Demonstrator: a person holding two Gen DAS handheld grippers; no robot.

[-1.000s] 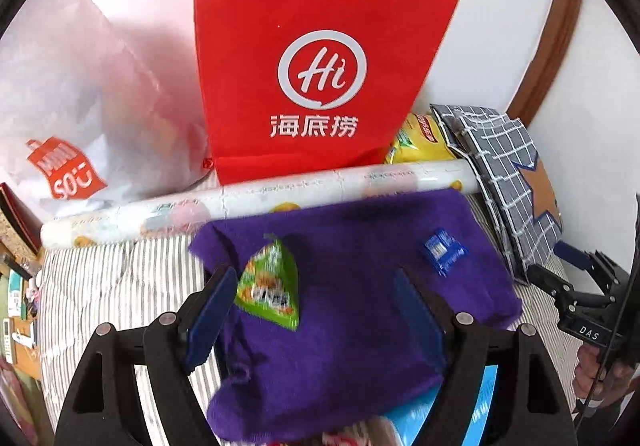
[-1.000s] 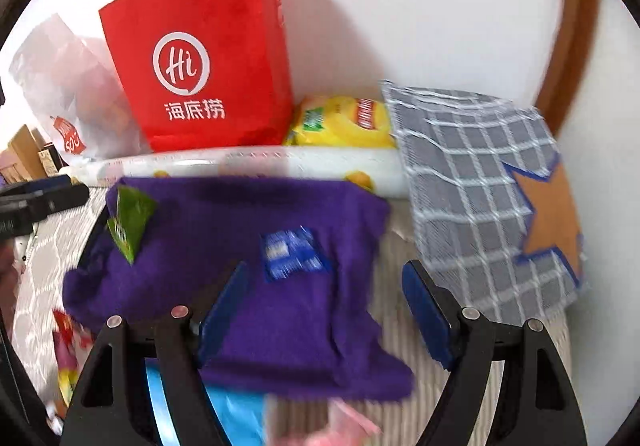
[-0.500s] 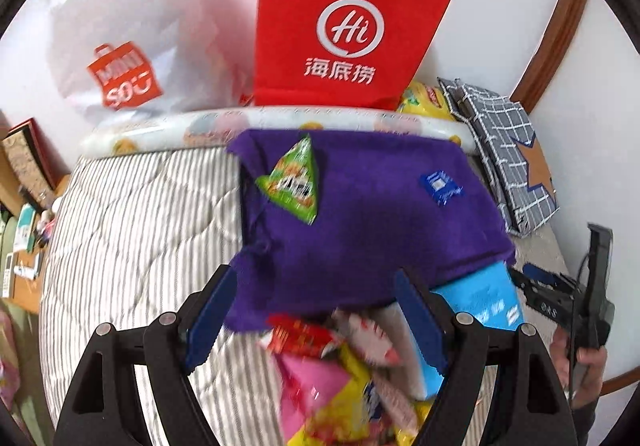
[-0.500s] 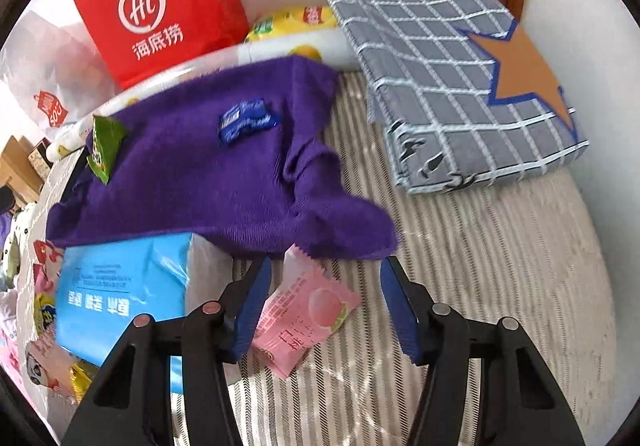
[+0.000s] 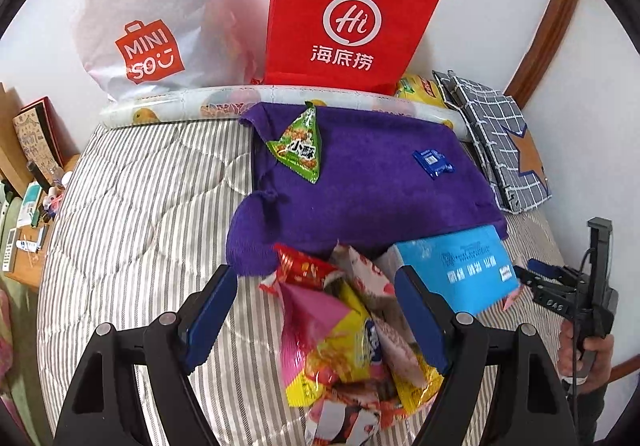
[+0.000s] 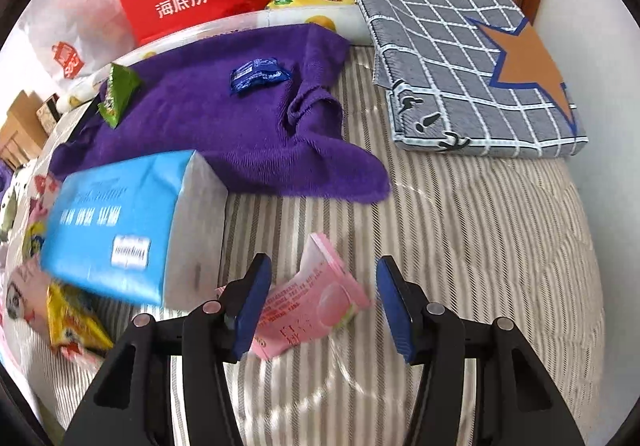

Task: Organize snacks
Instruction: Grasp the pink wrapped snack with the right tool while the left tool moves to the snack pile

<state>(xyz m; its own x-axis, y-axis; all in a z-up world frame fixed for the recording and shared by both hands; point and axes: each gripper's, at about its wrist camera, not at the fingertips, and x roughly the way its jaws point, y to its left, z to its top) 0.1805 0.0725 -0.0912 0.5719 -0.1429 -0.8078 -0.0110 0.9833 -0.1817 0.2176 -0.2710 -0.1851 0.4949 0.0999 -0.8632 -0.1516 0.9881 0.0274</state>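
Your striped bed (image 5: 132,205) fills both views, and it is far more exposed than a second ago, when the purple towel (image 5: 372,185) took up nearly the whole frame; both grippers have pulled back toward you, so the loose snacks have come into sight. At 12 o'clock in the left view the red paper bag (image 5: 348,5) stands against the wall with the white shopping bag (image 5: 148,5) at 11 o'clock beside it. The towel lies below them, carrying a green triangular snack (image 5: 302,145) and a small blue wrapper (image 6: 256,75). The blue tissue pack (image 6: 120,221) sits at the towel's near edge, at 9 o'clock in the right view. The heap of snack packets (image 5: 344,334) now lies between the fingers of your left gripper (image 5: 316,314), which are spread wide and grip nothing. Your right gripper (image 6: 320,306) has gone from hovering over the towel to straddling the pink snack packet (image 6: 312,306); its fingers are wide apart, with the packet lying flat on the bed between them, touching neither pad that I can see. That looks like the setup for a first pick: probably closing on the pink packet comes next, though the thin, slippery wrapper may slide or buckle.
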